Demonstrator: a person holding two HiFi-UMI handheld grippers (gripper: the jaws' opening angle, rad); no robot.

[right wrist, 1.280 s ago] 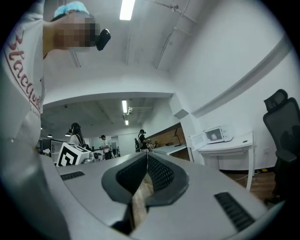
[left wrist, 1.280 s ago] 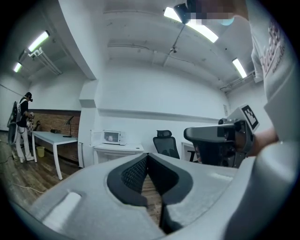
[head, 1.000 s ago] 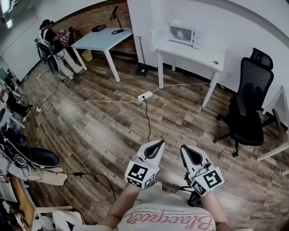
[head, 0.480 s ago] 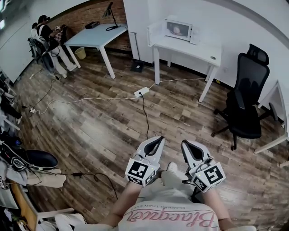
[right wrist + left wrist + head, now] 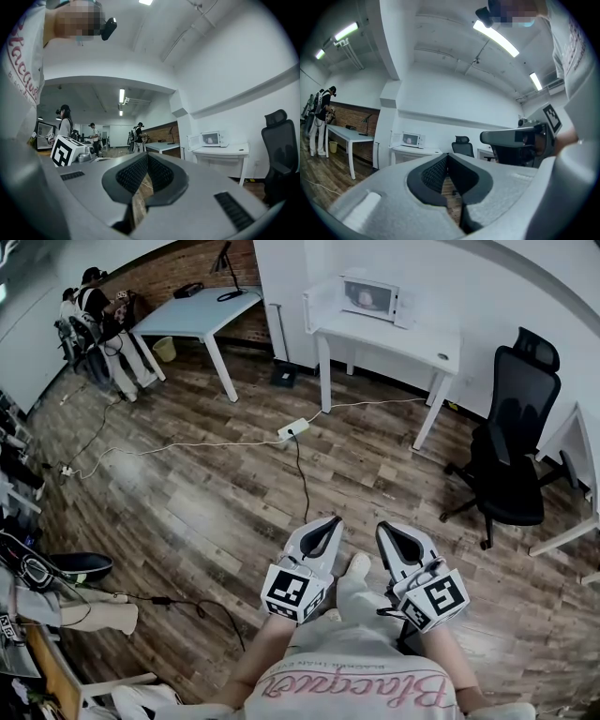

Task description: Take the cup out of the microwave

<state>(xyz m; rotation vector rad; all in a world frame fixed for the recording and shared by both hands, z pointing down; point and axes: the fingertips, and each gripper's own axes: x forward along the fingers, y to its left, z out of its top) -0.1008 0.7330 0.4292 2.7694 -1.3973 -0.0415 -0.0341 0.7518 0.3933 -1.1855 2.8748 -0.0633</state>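
Up at the top middle of the head view sits the microwave on its white table, well apart from me across the wooden floor. Its door looks swung open to the left. A pale shape behind the window I take to be the cup, too small to be sure of.

Over the last second the change is mine, not the room's. My shoe has come forward between the two tools in the lower middle of the frame, where only floor showed a second ago. The microwave, the power strip and the black chair at the right have slid a little up the frame. I read that as a step taken toward the table, with most of the walk left. Nothing of the task itself is done, and the cup stays where it was.

My left tool is clenched with its tips pressed together and holds nothing. My right tool is the same, closed on empty air, and both ride low in front of me. Both will need to release before I reach in.
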